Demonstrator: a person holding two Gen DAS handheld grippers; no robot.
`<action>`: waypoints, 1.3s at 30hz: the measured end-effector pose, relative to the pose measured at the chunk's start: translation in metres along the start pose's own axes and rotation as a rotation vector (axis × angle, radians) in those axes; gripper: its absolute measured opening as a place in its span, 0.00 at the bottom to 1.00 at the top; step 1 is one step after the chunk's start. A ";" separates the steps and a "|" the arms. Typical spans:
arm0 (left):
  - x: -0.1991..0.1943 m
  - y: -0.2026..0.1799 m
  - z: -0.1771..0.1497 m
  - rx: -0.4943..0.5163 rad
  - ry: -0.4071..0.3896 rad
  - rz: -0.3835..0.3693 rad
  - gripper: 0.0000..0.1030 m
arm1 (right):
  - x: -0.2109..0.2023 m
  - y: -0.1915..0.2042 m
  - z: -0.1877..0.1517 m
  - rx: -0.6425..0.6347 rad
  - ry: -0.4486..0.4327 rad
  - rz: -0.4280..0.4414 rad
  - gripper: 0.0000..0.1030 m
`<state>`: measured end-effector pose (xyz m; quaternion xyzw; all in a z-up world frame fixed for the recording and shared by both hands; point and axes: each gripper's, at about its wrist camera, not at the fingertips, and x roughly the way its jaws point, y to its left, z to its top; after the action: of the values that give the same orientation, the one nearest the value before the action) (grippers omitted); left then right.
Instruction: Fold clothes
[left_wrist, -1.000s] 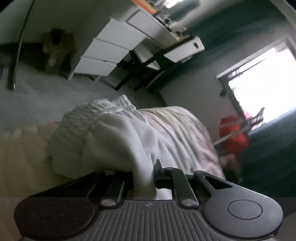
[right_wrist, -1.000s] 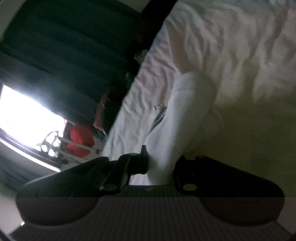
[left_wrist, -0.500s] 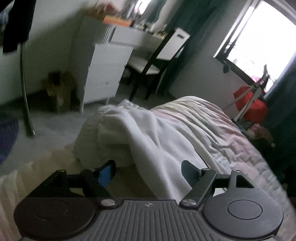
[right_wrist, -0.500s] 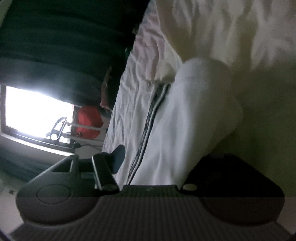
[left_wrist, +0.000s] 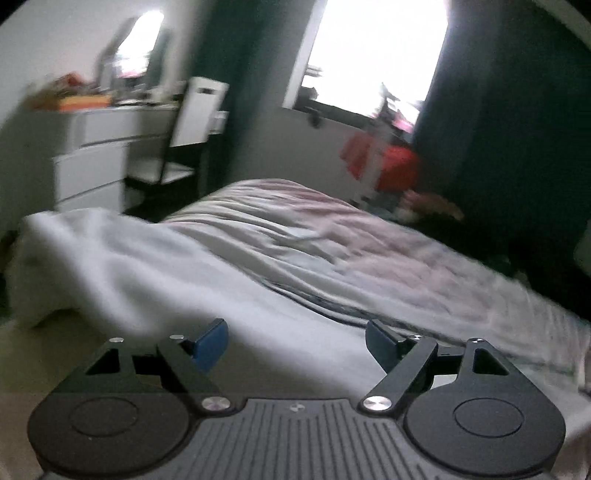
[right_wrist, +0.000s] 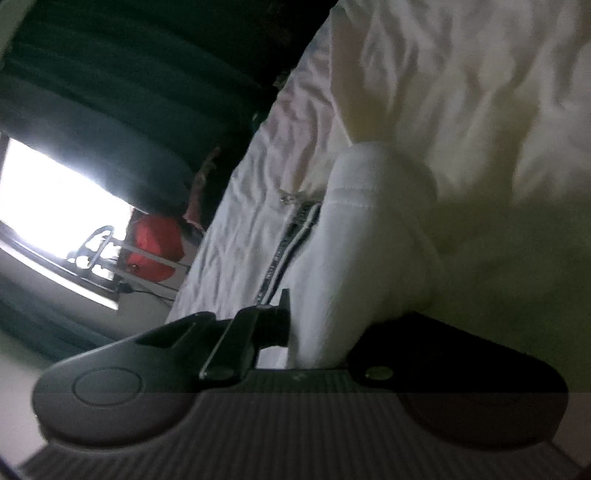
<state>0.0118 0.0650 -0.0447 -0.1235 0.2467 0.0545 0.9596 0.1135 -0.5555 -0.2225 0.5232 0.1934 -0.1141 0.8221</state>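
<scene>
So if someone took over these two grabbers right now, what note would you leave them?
Left gripper: jaws opening, wide apart, nothing pinched; the white garment lies on the bed just ahead of it.
Right gripper: jaws closing, clamped on a fold of the garment, beside its striped zip edge.
Done: garment is bunched into a rough fold, not neat.
Left: probably re-grip with the left, flatten and finish the fold.

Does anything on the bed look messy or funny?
Yes. The white garment lies bunched in a lump instead of flat, with its zipper running crooked. The bedspread under it is wrinkled too. Nothing looks spilled or broken.
</scene>
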 end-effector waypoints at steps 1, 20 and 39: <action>0.006 -0.008 -0.003 0.033 -0.001 -0.014 0.81 | 0.000 0.001 -0.001 -0.004 -0.006 -0.005 0.13; 0.071 -0.043 -0.053 0.289 0.142 0.000 0.86 | -0.002 0.061 -0.023 -0.421 -0.087 -0.214 0.13; 0.030 -0.005 -0.011 -0.025 0.007 -0.082 0.84 | -0.060 0.235 -0.231 -1.440 -0.411 -0.039 0.13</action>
<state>0.0341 0.0586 -0.0676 -0.1458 0.2439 0.0178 0.9586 0.1054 -0.2469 -0.0915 -0.1796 0.0722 -0.0694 0.9786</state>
